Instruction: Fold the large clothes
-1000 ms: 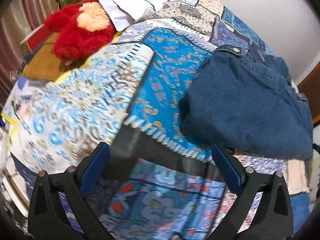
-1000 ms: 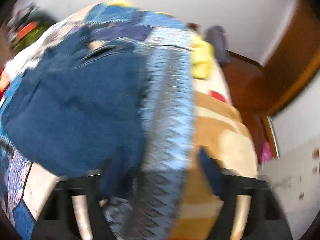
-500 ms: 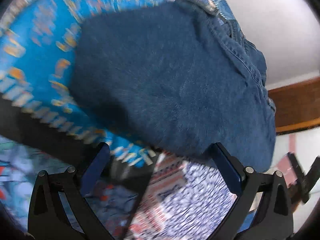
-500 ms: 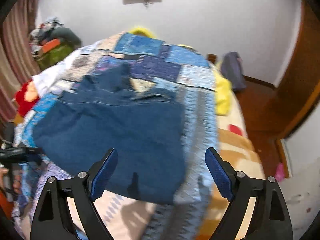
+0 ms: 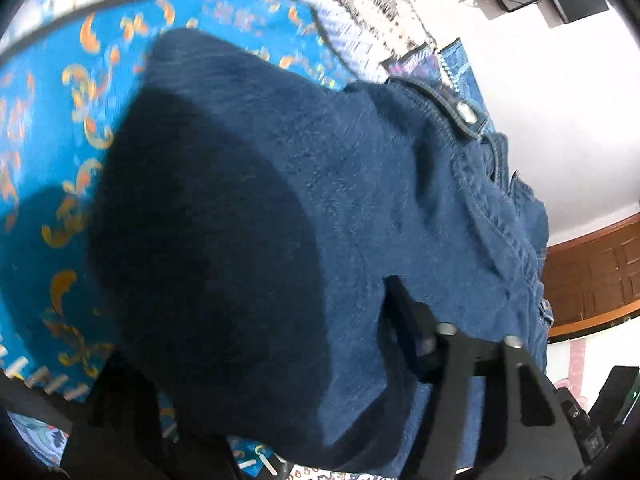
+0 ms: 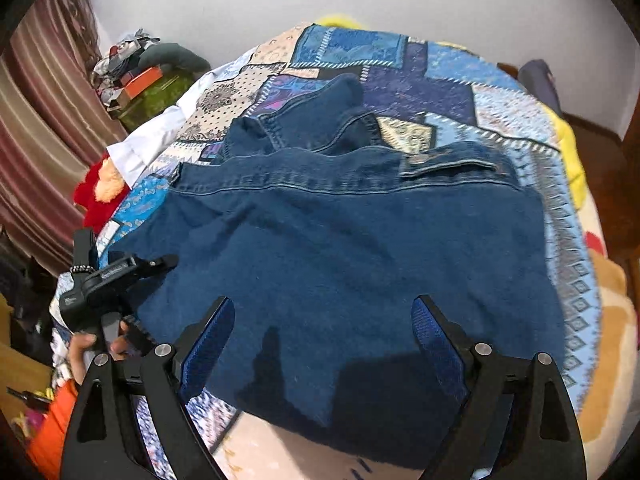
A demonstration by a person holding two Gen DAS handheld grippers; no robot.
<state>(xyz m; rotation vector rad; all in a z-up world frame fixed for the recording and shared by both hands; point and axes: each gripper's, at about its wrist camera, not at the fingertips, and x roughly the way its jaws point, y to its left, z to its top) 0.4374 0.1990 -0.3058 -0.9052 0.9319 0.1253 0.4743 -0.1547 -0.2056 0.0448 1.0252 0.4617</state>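
Close in, the right gripper (image 6: 320,344) hangs with its blue-padded fingers (image 6: 206,346) spread wide and empty above the near hem of a folded dark-blue denim jacket (image 6: 340,248), which lies flat across a blue patchwork quilt (image 6: 520,120) on the bed. At the jacket's left edge, the left gripper (image 6: 160,262) reaches in low over the cloth; its own camera shows denim (image 5: 280,220) filling the frame and hiding one finger, so whether it grips the fabric cannot be told. The step in hand looks like taking two points of the near edge for another fold. Done well, each set of tongs would pinch all the stacked layers at matching spots and lift evenly, so the bundle keeps its shape. Beyond the collar (image 6: 312,120), a white cloth (image 6: 160,136) and a red plush toy (image 6: 96,196) sit at the quilt's left side, apart from the jacket. A yellow blanket (image 6: 572,152) edges the right; nothing blocks the fold.
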